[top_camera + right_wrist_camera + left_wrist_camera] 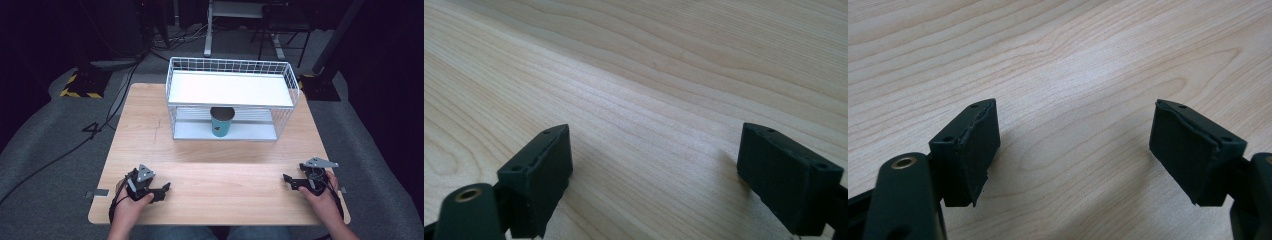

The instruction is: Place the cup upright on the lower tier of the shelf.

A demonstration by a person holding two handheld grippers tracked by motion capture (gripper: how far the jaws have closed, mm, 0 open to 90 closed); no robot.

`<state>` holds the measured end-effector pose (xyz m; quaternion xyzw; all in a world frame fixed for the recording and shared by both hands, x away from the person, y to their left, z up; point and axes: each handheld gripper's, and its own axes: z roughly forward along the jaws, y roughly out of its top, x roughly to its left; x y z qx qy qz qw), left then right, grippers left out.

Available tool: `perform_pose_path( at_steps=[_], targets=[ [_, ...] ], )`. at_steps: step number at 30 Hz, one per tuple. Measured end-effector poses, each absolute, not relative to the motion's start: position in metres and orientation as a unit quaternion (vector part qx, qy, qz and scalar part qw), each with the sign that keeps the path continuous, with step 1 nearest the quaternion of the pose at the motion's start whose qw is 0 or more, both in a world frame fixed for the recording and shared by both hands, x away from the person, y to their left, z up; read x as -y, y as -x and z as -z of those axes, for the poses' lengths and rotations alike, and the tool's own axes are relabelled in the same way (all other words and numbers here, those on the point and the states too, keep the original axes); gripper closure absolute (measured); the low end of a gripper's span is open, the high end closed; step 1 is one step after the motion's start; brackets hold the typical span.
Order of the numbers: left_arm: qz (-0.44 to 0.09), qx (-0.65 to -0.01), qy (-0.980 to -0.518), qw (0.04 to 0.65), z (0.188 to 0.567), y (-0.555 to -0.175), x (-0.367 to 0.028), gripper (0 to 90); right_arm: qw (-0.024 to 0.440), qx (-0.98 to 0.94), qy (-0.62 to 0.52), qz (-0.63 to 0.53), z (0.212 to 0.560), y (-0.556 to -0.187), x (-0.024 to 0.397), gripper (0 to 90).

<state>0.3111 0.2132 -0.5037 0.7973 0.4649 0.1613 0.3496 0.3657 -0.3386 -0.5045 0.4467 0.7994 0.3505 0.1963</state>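
Observation:
A teal paper cup stands upright on the lower shelf of a white wire rack at the back of the wooden table. My left gripper rests near the table's front left, held by a hand, its tips pointing right. In the left gripper view the left gripper stands open over bare wood. My right gripper lies near the front right, pointing left. In the right gripper view the right gripper is open with nothing between its jaws.
The rack has a flat white top shelf with a wire rim. Grey carpet surrounds the table, with cables on the left and a yellow-black striped block beyond. Chair and desk legs stand behind.

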Motion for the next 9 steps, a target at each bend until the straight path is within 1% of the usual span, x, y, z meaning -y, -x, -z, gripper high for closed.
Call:
perform_pose_path(
  at_steps=[1, 3, 9],
  targets=[
    [-0.161, -0.466, -0.798, 0.348, 0.5038, -0.3108, -0.2134, 20.2, 0.196, -0.799, -0.447, -0.351, 0.5045, -0.3657, 0.3386, 15.0],
    [-0.169, -0.454, -0.81, 0.331, 0.5043, -0.3114, -0.2135, 15.4, 0.196, -0.799, -0.447, -0.351, 0.5045, -0.3657, 0.3387, 15.0],
    [-0.17, -0.457, -0.809, 0.328, 0.5049, -0.3133, -0.2133, 11.3, 0.196, -0.799, -0.447, -0.351, 0.5046, -0.3657, 0.3386, 15.0]
  ],
)
